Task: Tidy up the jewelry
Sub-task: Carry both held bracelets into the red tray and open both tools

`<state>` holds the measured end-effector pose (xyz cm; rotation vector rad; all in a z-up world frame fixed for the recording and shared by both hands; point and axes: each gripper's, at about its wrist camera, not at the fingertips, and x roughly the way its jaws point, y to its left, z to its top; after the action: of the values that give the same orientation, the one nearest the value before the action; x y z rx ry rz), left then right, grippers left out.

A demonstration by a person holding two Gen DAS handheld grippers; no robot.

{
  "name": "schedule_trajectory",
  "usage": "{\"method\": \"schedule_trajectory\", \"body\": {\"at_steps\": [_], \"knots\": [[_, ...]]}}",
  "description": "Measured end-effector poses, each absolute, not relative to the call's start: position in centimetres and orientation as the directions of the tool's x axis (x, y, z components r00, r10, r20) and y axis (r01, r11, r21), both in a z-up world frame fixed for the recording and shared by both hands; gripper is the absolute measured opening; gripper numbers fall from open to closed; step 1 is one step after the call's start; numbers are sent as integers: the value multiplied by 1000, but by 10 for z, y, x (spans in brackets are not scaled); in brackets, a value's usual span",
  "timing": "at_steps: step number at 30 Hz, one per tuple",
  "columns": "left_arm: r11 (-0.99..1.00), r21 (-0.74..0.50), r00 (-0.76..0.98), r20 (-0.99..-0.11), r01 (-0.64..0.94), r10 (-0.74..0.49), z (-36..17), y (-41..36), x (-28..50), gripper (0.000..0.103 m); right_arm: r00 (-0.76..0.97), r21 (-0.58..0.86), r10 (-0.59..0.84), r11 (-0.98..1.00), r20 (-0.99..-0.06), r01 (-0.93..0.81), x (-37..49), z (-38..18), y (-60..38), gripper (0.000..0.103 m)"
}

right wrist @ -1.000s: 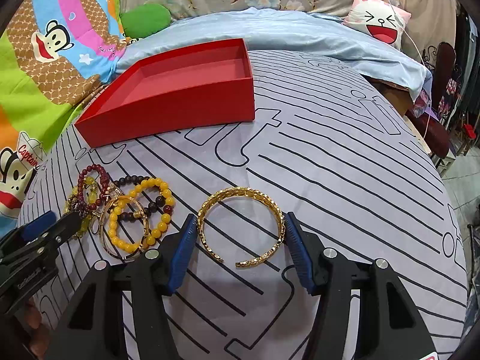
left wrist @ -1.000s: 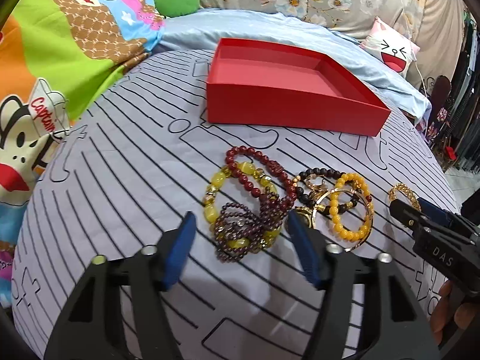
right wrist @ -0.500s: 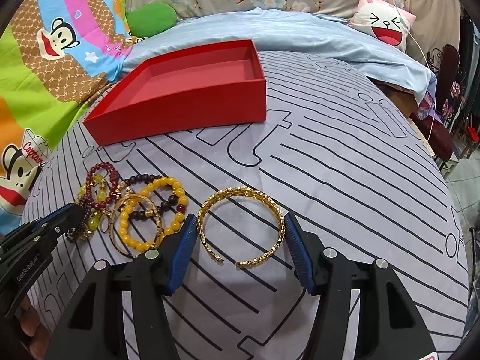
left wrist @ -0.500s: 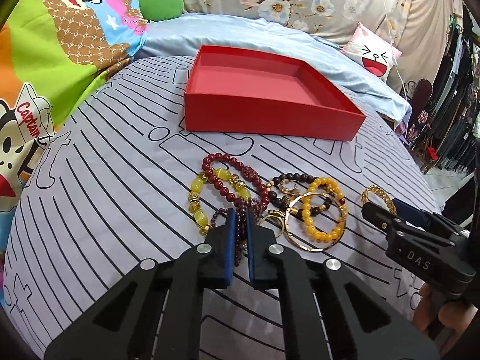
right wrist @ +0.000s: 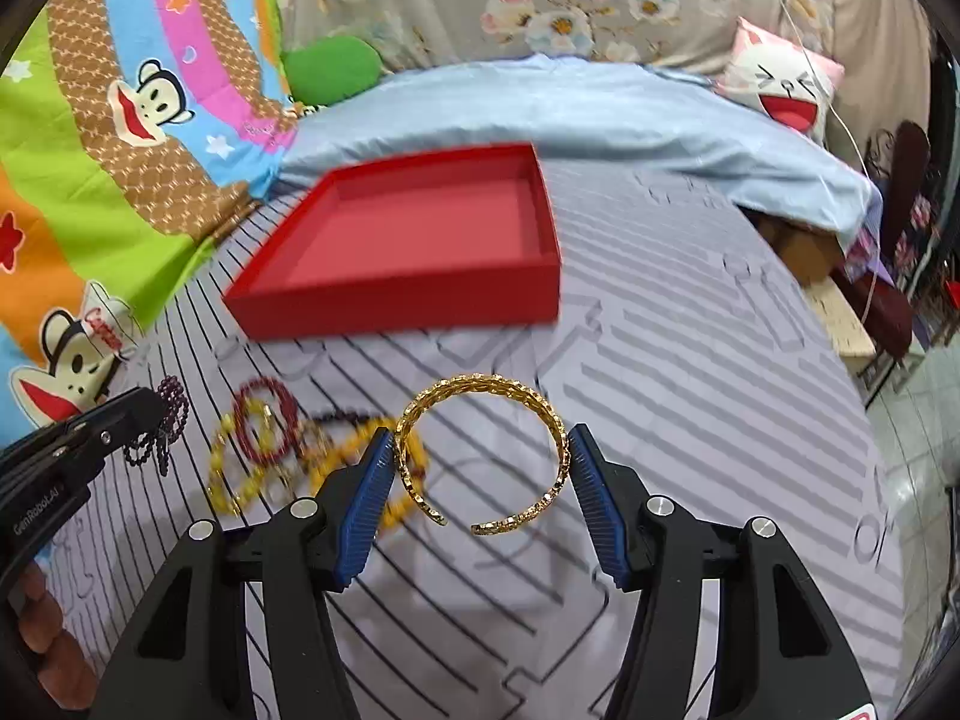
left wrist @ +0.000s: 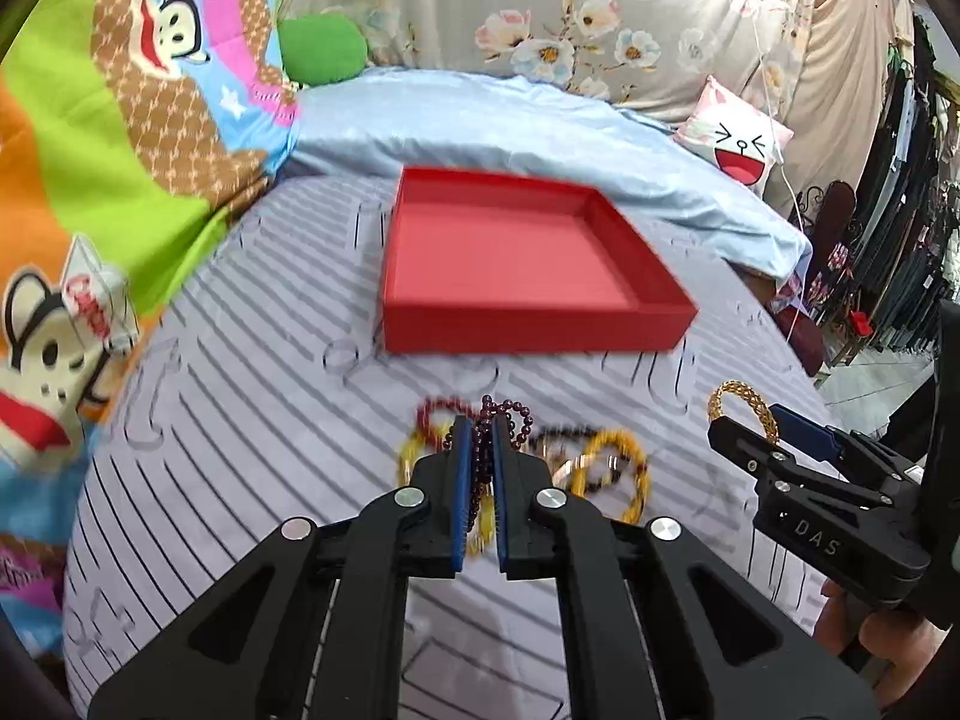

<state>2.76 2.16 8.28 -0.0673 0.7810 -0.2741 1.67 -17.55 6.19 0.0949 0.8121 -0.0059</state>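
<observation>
My left gripper (left wrist: 478, 429) is shut on a dark purple bead bracelet (left wrist: 510, 417) and holds it above the cloth; it also shows in the right wrist view (right wrist: 165, 420). My right gripper (right wrist: 480, 450) is shut on a gold cuff bangle (right wrist: 480, 456), gripped across its width and lifted off the cloth; the bangle also shows in the left wrist view (left wrist: 744, 408). An empty red tray (left wrist: 528, 330) sits further back, also in the right wrist view (right wrist: 396, 300). A pile of yellow, red and dark bead bracelets (right wrist: 282, 450) lies on the cloth between the grippers.
The striped grey cloth (right wrist: 690, 360) covers a rounded surface that drops off to the right. A light blue sheet (left wrist: 510, 132), cartoon bedding (left wrist: 120, 150) and a pillow (left wrist: 744, 144) lie behind the tray. Clothes hang at the far right.
My left gripper closed on the purple bracelet and lifted it. My right gripper closed on the gold bangle and raised it. Both views now sit higher above the cloth.
</observation>
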Motion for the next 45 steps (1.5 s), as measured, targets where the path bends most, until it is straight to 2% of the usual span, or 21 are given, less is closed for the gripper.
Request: {"method": "schedule_trajectory", "body": {"at_steps": [9,14,24,32,38,40,41,42,45], "knots": [[963,-116,736,-625,244,-262,130,10,121,6,729,105,87,994,-679,-21,119,117,-182,57],[960,-116,731,-627,253,-269,133,-2,195,6,718,86,84,996,-691,-33,190,125,-179,57],[967,-82,668,-709,241,-227,89,-25,300,6,593,101,94,995,-800,-21,302,75,-180,57],[971,-57,611,-768,232,-191,56,-36,332,7,532,89,73,996,-843,3,331,44,-181,57],[977,-51,602,-781,208,-169,46,-37,340,9,511,101,73,995,-856,26,336,33,-186,58],[979,-56,606,-778,196,-166,46,-35,342,24,514,104,71,994,-855,36,336,33,-189,63],[982,-50,618,-771,182,-154,47,-33,341,36,520,99,64,994,-852,40,335,33,-189,65],[984,-40,633,-761,172,-142,49,-32,341,42,523,96,61,995,-850,40,335,34,-189,65],[986,-33,644,-753,164,-133,54,-30,340,42,539,95,59,995,-840,39,333,40,-189,65]]}}
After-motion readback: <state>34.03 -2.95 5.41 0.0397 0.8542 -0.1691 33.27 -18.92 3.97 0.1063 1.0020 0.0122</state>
